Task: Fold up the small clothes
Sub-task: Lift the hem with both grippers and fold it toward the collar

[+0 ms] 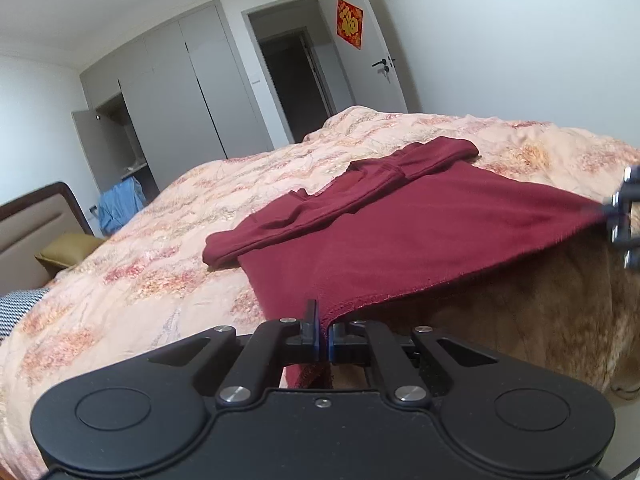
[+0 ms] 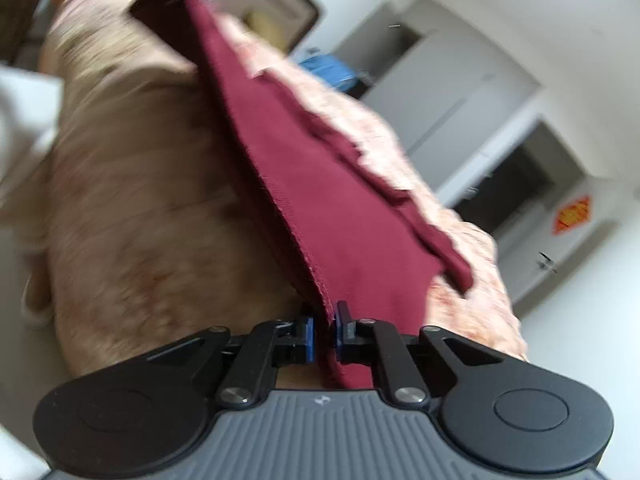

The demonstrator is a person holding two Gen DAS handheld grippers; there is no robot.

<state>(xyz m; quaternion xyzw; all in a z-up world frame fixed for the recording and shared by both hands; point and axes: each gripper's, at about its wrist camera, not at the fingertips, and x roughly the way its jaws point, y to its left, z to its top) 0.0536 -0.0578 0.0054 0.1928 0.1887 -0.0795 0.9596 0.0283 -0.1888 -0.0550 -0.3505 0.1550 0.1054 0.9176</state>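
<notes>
Maroon shirt [image 1: 400, 232] on bed [image 1: 200, 216], near hem lifted at both corners.

Left gripper [image 1: 323, 340]: fingers clenched on the hem's left corner. Right gripper [image 2: 325, 330]: fingers clenched on the right corner; hem taut between them, raised off the floral quilt. Sleeves folded across the far part. Right view blurred. Grey wardrobe [image 1: 192, 92] beyond.

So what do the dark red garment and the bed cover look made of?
Dark red garment: matte soft knit, probably cotton jersey; it drapes limply and shows a stitched hem. Bed cover: woven or quilted fabric with a floral print and a slight sheen, judging by its puckered surface.
</notes>
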